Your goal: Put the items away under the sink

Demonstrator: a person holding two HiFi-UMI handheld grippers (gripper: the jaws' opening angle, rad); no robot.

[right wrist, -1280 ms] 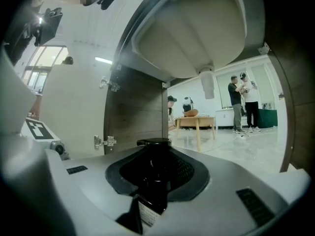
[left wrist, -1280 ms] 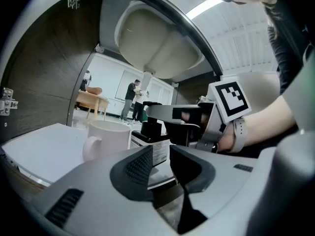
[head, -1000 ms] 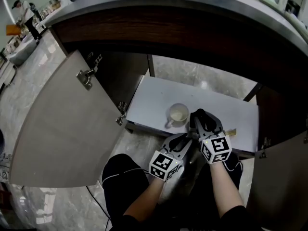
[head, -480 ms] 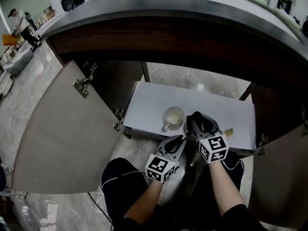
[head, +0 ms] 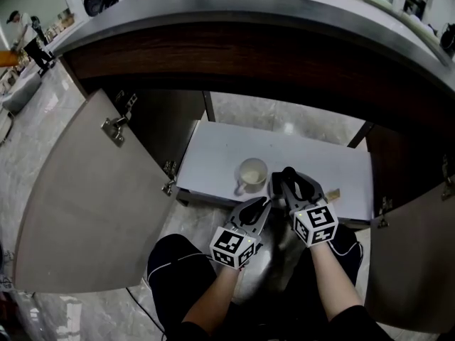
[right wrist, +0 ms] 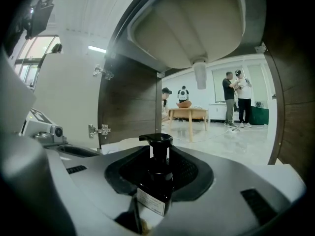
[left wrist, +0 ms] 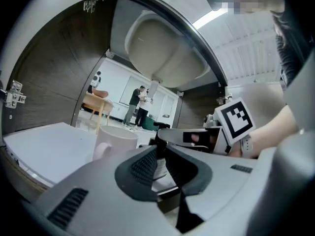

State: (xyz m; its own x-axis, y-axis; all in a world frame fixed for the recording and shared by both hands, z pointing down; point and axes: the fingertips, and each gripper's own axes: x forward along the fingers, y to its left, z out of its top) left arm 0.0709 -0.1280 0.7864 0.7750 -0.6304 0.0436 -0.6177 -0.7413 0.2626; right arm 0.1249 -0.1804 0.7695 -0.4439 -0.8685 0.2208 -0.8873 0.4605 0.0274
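Currently, under the sink basin (right wrist: 192,23), a white cabinet floor (head: 213,151) is shown, with an open door (head: 92,204) at its left.

- **Item one:** a white mug (head: 251,172) is set upright near the floor's front edge.
- **Item two:** a dark pump bottle (right wrist: 156,181) with a white label is held upright between the pads of the right gripper (head: 286,179), just right of the mug. Those jaws have just been opening slightly.
- **Left gripper:** the left gripper (head: 261,208) is found close beside the right. Its jaws have just been closing to a narrow slit, and nothing is gripped.
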